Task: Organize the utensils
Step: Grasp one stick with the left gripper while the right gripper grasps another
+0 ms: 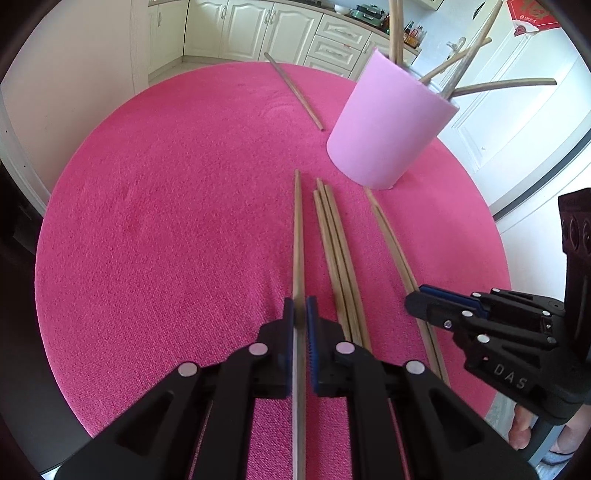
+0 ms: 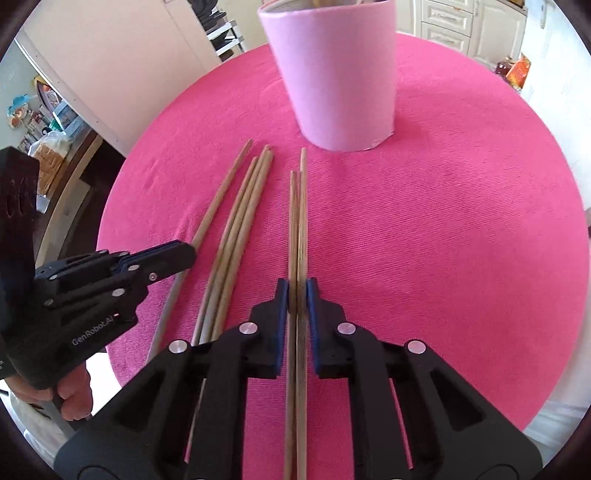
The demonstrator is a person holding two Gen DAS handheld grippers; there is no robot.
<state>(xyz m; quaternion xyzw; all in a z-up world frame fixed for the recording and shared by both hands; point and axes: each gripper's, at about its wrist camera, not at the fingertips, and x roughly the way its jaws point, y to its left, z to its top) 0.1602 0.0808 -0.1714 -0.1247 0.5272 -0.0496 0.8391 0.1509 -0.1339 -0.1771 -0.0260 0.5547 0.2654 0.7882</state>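
Observation:
Wooden chopsticks lie on a round pink table (image 1: pixel 166 221). My left gripper (image 1: pixel 300 310) is shut on a single chopstick (image 1: pixel 297 236); it also shows in the right wrist view (image 2: pixel 184 254). My right gripper (image 2: pixel 297 295) is shut on a pair of chopsticks (image 2: pixel 300 221); it shows in the left wrist view (image 1: pixel 417 301) over that pair (image 1: pixel 391 243). A bundle of three chopsticks (image 1: pixel 334 243) lies between them. A pink cup (image 1: pixel 391 122) holds several chopsticks and stands just beyond the tips; it also shows in the right wrist view (image 2: pixel 336 74).
One loose chopstick (image 1: pixel 295 90) lies on the far side of the table, left of the cup. Cream kitchen cabinets (image 1: pixel 258 26) stand behind. The table edge (image 2: pixel 554 387) curves close on the right. A hand (image 2: pixel 74 395) holds the left gripper.

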